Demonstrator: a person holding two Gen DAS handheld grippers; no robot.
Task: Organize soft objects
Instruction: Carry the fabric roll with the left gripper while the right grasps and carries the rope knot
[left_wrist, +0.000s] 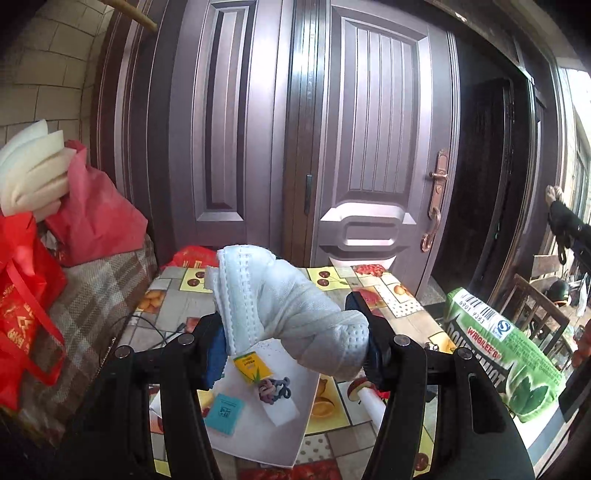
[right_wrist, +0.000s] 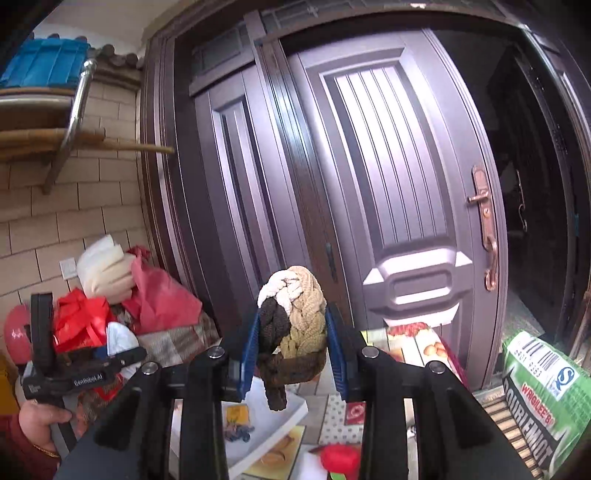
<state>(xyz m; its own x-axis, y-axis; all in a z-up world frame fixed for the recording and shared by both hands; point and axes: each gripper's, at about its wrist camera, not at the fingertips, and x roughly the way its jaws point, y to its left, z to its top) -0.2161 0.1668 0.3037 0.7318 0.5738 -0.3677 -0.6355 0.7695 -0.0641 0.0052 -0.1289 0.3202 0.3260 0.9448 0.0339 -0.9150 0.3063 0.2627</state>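
Note:
My left gripper (left_wrist: 291, 341) is shut on a pale blue-white rolled cloth (left_wrist: 291, 306) and holds it above the table. It also shows in the right wrist view (right_wrist: 120, 341), held in the left gripper at the left. My right gripper (right_wrist: 291, 350) is shut on a braided knit bundle (right_wrist: 295, 325) of cream, tan and dark brown, lifted above the table. A white tray (left_wrist: 273, 432) lies on the fruit-patterned tablecloth (left_wrist: 332, 406) under the left gripper. It holds a yellow packet (left_wrist: 251, 365), a teal packet (left_wrist: 224, 412) and a tangle of hair ties (left_wrist: 275, 389).
A green pillow shaped like a gum pack (left_wrist: 506, 362) sits at the table's right. Red bags (left_wrist: 26, 314) and white foam pieces (left_wrist: 33, 177) pile on a plaid cover at the left. A brown double door (left_wrist: 369, 147) stands behind the table. A red object (right_wrist: 338, 458) lies near the front.

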